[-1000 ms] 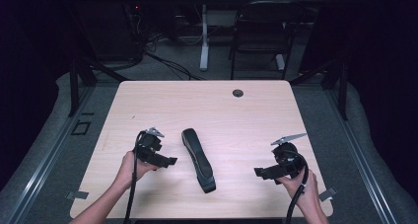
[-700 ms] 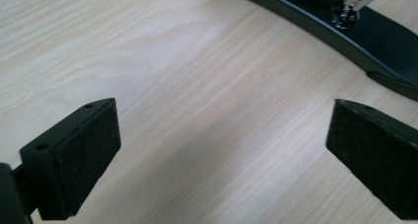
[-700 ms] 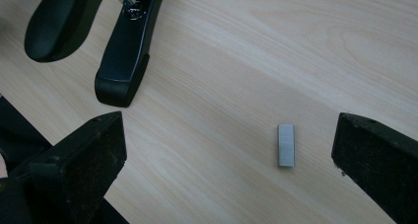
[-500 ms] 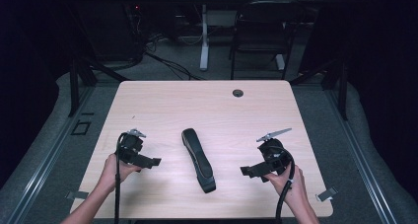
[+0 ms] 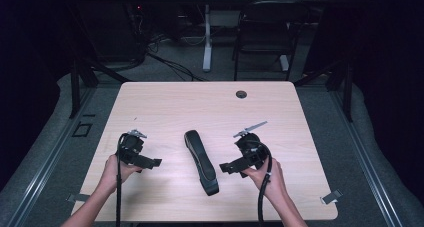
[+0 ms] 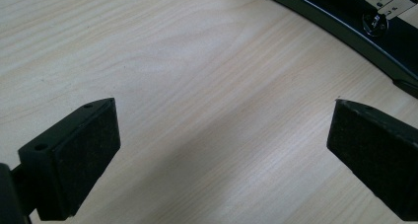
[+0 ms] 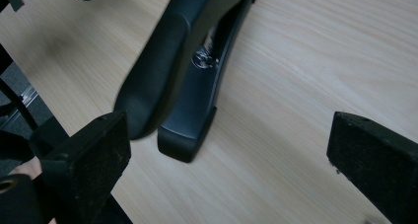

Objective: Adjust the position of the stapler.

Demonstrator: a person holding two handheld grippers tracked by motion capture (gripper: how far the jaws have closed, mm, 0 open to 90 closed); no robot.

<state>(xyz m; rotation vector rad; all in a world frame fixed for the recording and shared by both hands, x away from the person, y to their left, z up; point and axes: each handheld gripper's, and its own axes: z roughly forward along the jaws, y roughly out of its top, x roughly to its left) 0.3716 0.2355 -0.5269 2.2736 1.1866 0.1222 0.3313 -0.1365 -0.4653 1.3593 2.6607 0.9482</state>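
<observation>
A long black stapler [image 5: 201, 162] lies on the wooden table [image 5: 200, 107], near the front and running front to back. My left gripper [image 5: 151, 163] rests to its left, well apart from it. Its jaws have just been opening and stand wide over bare wood [image 6: 222, 150], with the stapler's edge [image 6: 345, 21] at the top right of the left gripper view. My right gripper [image 5: 227, 167] is close to the stapler's right side, jaws pointing at it. In the right gripper view the open jaws [image 7: 226, 155] frame the stapler's end [image 7: 187, 61] without touching it.
A small dark grommet [image 5: 241, 94] sits near the table's far edge. Beyond the table stand a chair [image 5: 260, 32] and a white desk leg [image 5: 206, 42], with cables on the floor. Tape tabs hang off the front corners.
The left gripper has drawn away from the stapler to the left. The right gripper has moved left, closing in on the stapler's right side.
</observation>
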